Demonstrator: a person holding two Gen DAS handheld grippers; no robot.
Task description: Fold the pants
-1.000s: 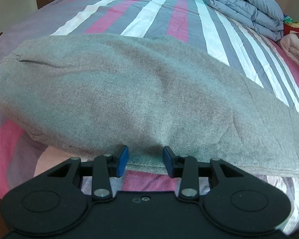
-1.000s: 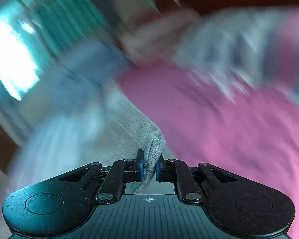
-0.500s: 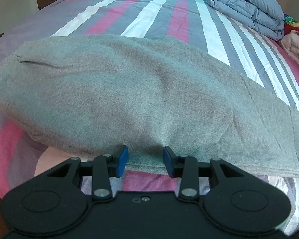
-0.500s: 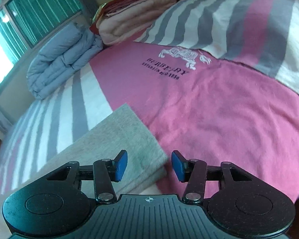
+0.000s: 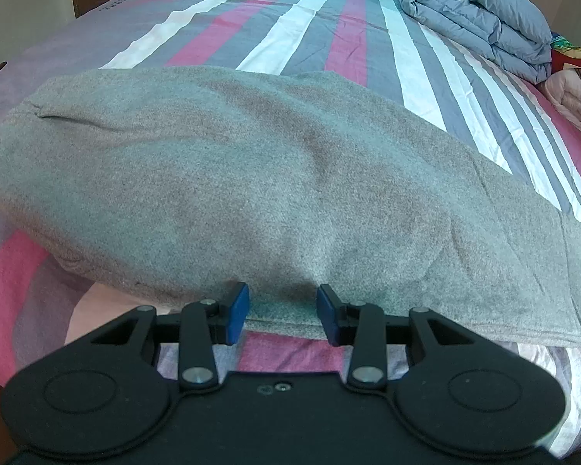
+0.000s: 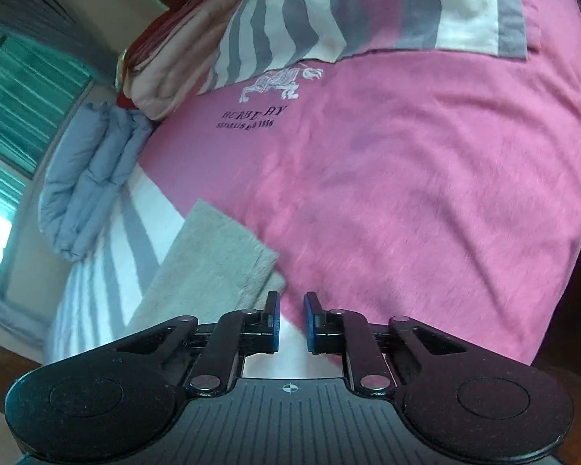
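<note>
Striped bed [image 5: 310, 35] with gray pants [image 5: 251, 178] lying flat.
Left gripper [image 5: 282, 314] sits wide at the near hem; right gripper [image 6: 289, 323], jaws narrow and holding nothing, is beside the pants' end.

Pants [image 5: 275, 193]: grey fleece, folded lengthwise into one long band. Lying flat across the striped bed. One squared end rests by the pink section.
</note>
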